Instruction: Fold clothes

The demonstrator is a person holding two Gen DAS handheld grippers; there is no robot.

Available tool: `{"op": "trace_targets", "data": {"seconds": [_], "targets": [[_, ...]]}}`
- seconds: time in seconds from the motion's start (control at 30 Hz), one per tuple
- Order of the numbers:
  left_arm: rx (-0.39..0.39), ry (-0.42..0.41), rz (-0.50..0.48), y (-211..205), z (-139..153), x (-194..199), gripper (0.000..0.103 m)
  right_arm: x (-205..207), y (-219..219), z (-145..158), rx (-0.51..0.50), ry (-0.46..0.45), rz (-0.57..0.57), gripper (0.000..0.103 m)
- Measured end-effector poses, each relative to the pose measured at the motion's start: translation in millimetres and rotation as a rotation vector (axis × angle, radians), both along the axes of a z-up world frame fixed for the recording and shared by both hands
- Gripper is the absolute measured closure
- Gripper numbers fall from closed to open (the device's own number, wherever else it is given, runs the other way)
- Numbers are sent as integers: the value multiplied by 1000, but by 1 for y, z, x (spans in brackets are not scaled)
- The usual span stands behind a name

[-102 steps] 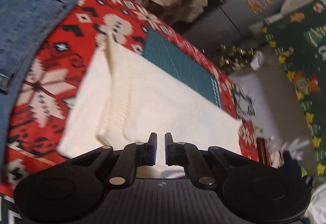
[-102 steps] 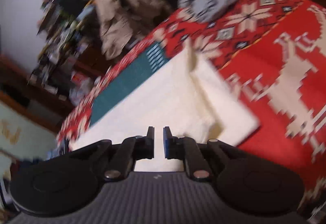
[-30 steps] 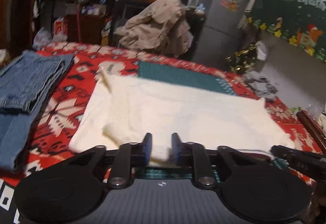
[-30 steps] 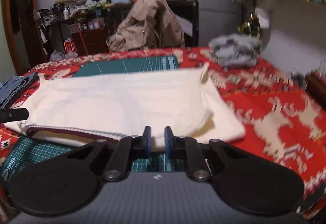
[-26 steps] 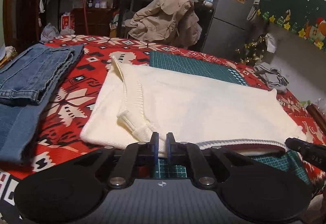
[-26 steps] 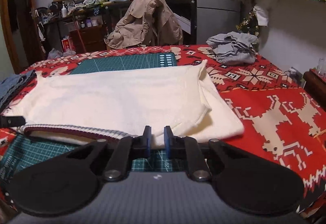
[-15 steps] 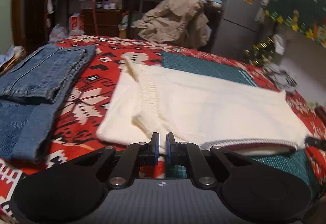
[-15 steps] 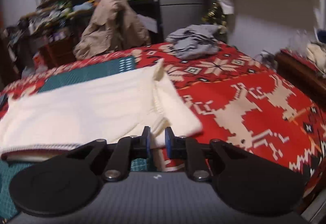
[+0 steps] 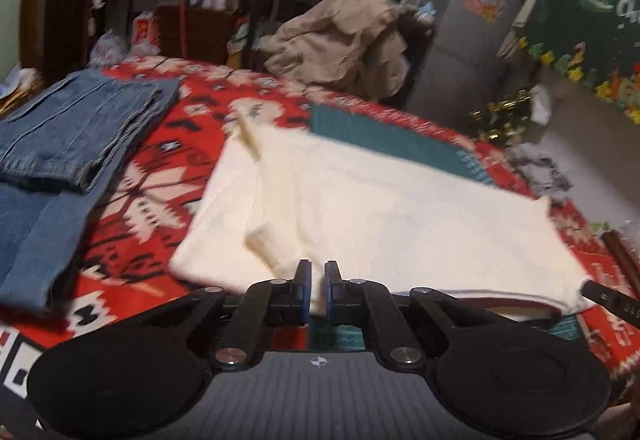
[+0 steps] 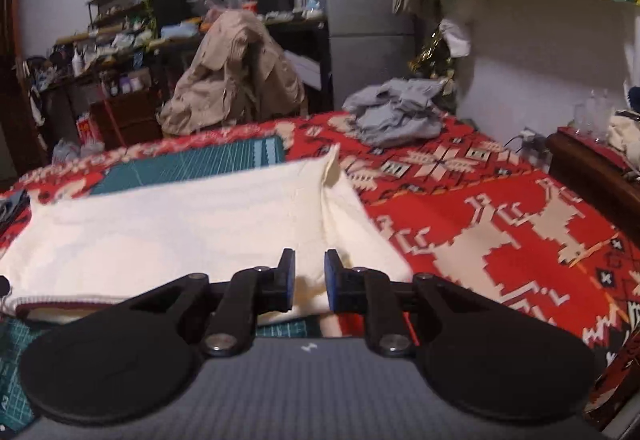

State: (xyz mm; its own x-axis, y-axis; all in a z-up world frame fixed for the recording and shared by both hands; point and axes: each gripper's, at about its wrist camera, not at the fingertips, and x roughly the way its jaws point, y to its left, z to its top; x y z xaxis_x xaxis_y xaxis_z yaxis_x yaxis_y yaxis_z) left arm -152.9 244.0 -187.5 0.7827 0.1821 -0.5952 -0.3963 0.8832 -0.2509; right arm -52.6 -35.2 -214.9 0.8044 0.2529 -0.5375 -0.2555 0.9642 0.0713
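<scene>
A cream knit sweater [image 9: 400, 216] lies flat on the table with both sleeves folded in, and its striped hem is nearest me. My left gripper [image 9: 316, 288] pinches the hem's left corner; the jaws are closing tight, with a sliver of cream fabric between the pads. In the right wrist view the same sweater [image 10: 180, 232] spreads to the left. My right gripper [image 10: 310, 280] is shut on the thicker right corner, where bunched fabric fills the gap. Between the two grips the hem stands slightly off the mat. The right gripper's tip [image 9: 608, 302] shows at the far right of the left view.
Folded jeans [image 9: 68, 136] lie left of the sweater on the red patterned tablecloth [image 10: 500, 240]. A green cutting mat [image 10: 192, 164] lies under the sweater. A grey clothes pile [image 10: 396, 116] sits at the far right. A tan jacket [image 9: 340, 44] hangs behind the table, and dark wooden furniture [image 10: 592, 168] stands to the right.
The left jaws have narrowed from a wider gap onto the sweater's hem. Both views have swung a little while the grippers stayed at the near edge. The sweater still lies flat.
</scene>
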Motion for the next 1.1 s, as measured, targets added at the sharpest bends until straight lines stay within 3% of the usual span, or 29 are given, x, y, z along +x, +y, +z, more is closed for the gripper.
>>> {"op": "trace_targets", "data": {"seconds": [0.13, 0.27, 0.37, 0.47, 0.6, 0.77, 0.97, 1.1], "targets": [[60, 8, 67, 4, 3, -7, 96, 8, -10, -6, -20, 42, -92, 86], [-11, -33, 92, 16, 4, -14, 96, 12, -31, -7, 63, 59, -172, 86], [-70, -17, 118, 25, 0, -14, 96, 9, -29, -4, 96, 36, -123, 86], [-95, -15, 152, 32, -2, -17, 97, 14, -22, -11, 60, 79, -97, 87], [-70, -9, 192, 36, -1, -21, 97, 17, -26, -13, 43, 67, -148, 90], [-81, -29, 219, 39, 2, -27, 98, 19, -43, -14, 92, 71, -256, 87], [-115, -123, 206, 43, 17, -34, 98, 6, -38, 5, 105, -18, -193, 87], [-171, -180, 113, 48, 26, -17, 98, 6, -20, 20, 84, -66, -72, 87]]}}
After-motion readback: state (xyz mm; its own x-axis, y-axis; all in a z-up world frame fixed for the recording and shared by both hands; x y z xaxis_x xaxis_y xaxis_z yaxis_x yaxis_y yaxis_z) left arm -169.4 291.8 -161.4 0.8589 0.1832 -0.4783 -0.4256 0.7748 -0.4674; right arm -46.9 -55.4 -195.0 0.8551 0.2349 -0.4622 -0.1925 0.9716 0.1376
